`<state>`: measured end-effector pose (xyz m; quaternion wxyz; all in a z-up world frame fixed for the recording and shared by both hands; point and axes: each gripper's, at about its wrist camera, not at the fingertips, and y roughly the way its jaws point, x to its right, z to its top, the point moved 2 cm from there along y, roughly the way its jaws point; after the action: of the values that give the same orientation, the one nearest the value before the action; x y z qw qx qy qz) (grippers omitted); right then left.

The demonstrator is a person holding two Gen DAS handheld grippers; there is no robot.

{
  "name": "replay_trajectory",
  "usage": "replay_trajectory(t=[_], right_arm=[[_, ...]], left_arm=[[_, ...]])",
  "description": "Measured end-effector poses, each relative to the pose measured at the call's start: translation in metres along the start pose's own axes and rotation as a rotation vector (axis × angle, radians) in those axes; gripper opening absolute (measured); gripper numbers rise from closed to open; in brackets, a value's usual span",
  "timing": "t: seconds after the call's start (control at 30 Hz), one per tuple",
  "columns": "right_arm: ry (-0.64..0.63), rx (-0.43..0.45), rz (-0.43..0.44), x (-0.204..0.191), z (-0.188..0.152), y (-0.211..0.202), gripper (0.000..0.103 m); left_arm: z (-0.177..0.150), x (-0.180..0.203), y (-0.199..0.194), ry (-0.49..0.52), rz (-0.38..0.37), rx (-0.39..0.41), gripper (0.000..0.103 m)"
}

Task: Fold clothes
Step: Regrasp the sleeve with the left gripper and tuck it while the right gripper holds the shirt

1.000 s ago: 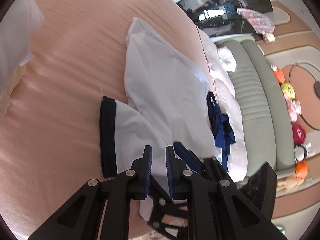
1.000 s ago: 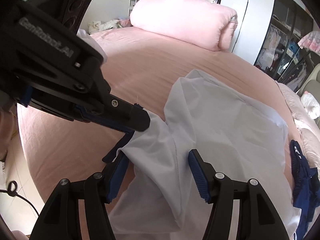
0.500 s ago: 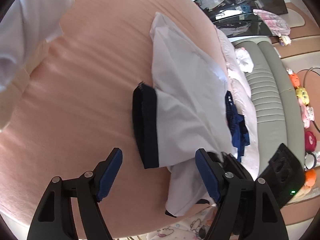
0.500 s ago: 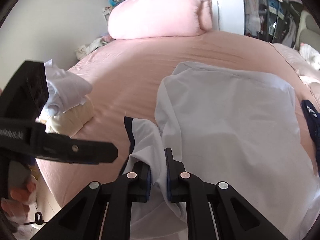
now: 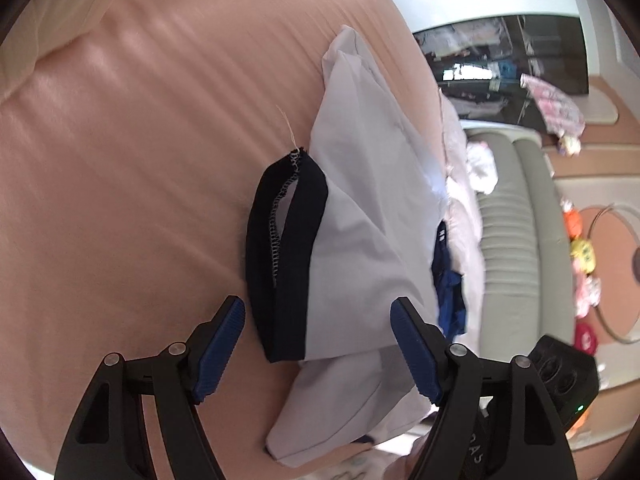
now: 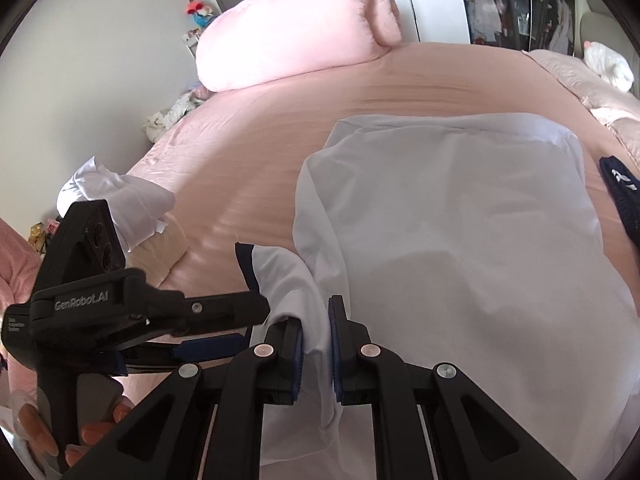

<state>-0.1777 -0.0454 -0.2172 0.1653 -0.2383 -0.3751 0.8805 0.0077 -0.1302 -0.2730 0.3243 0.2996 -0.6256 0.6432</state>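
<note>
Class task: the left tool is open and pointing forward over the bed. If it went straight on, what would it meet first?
Most likely the dark sleeve cuff of the white shirt, which lies directly between the open fingers of the left tool. Depth is unclear, so contact distance is uncertain.

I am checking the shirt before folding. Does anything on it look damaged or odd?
Yes. On the white shirt, the dark sleeve cuff is turned open so its stitching shows, and a loose pale thread sticks out at its far corner.

Left tool (image 5: 316, 344) gapes wide over the white shirt's (image 5: 372, 216) dark-cuffed sleeve (image 5: 296, 256)
</note>
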Motion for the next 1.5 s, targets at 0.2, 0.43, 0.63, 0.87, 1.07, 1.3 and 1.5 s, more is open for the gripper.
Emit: replay_trajectory(t=[0.2, 0.43, 0.63, 0.87, 1.07, 1.3, 1.5], right_arm=[[-0.008, -0.009, 0.014, -0.001, -0.001, 0.003, 0.009], [-0.068, -0.034, -0.027, -0.006, -0.002, 0.006, 0.030], [-0.142, -0.029, -0.105, -0.015, -0.006, 0.009, 0.040], [-0.213, -0.033, -0.152, -0.023, -0.005, 0.016, 0.043], [-0.174, -0.062, -0.060, -0.024, 0.004, 0.023, 0.043], [-0.172, -0.067, -0.040, -0.019, 0.011, 0.027, 0.043], [-0.169, -0.071, -0.024, -0.015, 0.017, 0.031, 0.004]], left_arm=[[-0.003, 0.015, -0.001, 0.091, 0.003, 0.033, 0.021], [0.000, 0.026, -0.008, 0.178, -0.006, 0.028, 0.014], [0.005, 0.043, -0.010, 0.206, -0.058, -0.009, 0.014], [0.013, 0.063, -0.012, 0.251, -0.048, -0.023, 0.014], [0.031, 0.071, -0.014, 0.253, -0.031, -0.030, 0.014], [0.046, 0.083, -0.008, 0.289, -0.026, -0.052, 0.014], [0.047, 0.077, -0.013, 0.246, 0.006, -0.058, 0.014]])
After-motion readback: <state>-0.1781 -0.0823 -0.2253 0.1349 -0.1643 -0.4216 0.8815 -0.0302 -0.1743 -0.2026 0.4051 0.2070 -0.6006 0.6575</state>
